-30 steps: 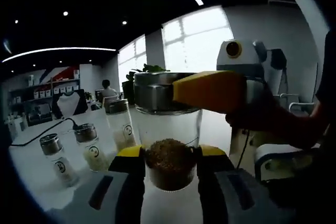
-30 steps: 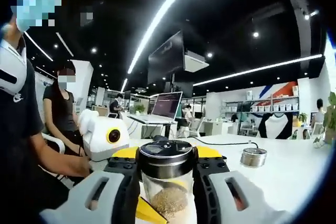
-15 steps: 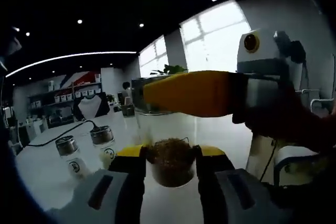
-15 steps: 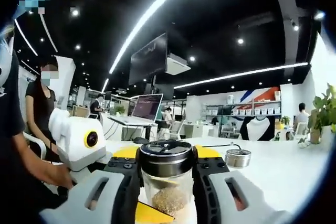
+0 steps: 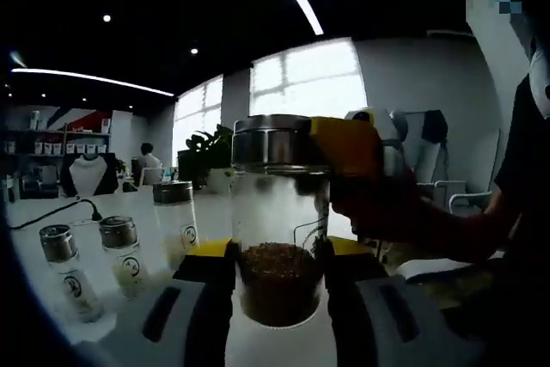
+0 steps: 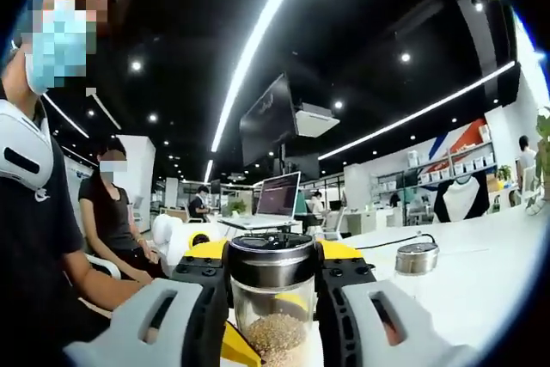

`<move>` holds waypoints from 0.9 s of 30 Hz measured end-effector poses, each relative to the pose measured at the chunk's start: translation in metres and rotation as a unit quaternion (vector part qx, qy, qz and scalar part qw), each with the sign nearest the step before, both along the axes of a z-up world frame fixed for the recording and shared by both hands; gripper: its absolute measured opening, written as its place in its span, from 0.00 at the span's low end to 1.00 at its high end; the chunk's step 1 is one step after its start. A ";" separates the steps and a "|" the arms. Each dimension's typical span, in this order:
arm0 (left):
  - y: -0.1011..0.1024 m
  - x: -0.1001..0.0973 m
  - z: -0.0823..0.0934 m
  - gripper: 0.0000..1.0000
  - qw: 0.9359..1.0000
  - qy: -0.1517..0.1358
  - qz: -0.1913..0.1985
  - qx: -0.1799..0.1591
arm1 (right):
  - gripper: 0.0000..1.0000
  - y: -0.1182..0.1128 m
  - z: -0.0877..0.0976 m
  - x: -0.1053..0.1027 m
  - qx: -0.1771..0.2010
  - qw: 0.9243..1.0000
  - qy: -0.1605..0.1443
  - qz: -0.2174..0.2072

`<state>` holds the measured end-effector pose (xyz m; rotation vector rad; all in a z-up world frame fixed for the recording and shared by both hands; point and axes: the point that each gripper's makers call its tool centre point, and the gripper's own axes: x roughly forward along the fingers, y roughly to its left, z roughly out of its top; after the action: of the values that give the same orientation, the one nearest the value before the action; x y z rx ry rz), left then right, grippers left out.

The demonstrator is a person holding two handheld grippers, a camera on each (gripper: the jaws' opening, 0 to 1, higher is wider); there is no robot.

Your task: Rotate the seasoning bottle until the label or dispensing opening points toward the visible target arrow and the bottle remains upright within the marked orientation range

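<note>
A clear glass seasoning bottle (image 5: 277,212) with a steel cap stands upright, brown granules in its lower part. My left gripper (image 5: 277,251) is shut on the bottle's lower body, a yellow-tipped jaw on each side. From the right of the left gripper view, my right gripper (image 5: 345,148) clamps the steel cap. In the right gripper view the cap (image 6: 271,257) sits between the jaws of my right gripper (image 6: 272,255), and the glass with granules (image 6: 275,333) hangs below. A yellow tip of the left gripper (image 6: 234,345) shows beside the glass.
Three smaller seasoning bottles (image 5: 120,251) stand in a row on the white table (image 5: 34,238) to the left, with a plant (image 5: 206,148) behind. Another steel-capped bottle (image 6: 417,257) and a cable lie on the table; a laptop (image 6: 279,195) and seated people are beyond.
Both views have swung with the hands. In the left gripper view the right gripper's yellow jaw has gone from across the front of the cap round to its right side. Both grips hold.
</note>
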<state>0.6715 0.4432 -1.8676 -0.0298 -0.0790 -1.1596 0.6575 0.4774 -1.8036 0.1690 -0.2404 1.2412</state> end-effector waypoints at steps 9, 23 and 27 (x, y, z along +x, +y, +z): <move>-0.008 -0.008 0.000 0.46 0.998 0.014 -0.058 -0.010 | 0.36 0.002 -0.004 -0.008 0.029 0.998 0.016 0.062; -0.004 0.005 0.000 0.45 0.999 0.009 0.030 0.015 | 0.36 -0.007 -0.006 0.004 0.040 0.997 0.058 0.044; -0.002 0.010 0.000 0.45 0.998 -0.004 0.062 0.022 | 0.38 -0.007 -0.015 0.012 0.007 0.999 0.048 0.008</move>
<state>0.6816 0.4408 -1.8672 0.0185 -0.0619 -1.0372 0.6700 0.4701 -1.8187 0.2416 -0.1649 1.2440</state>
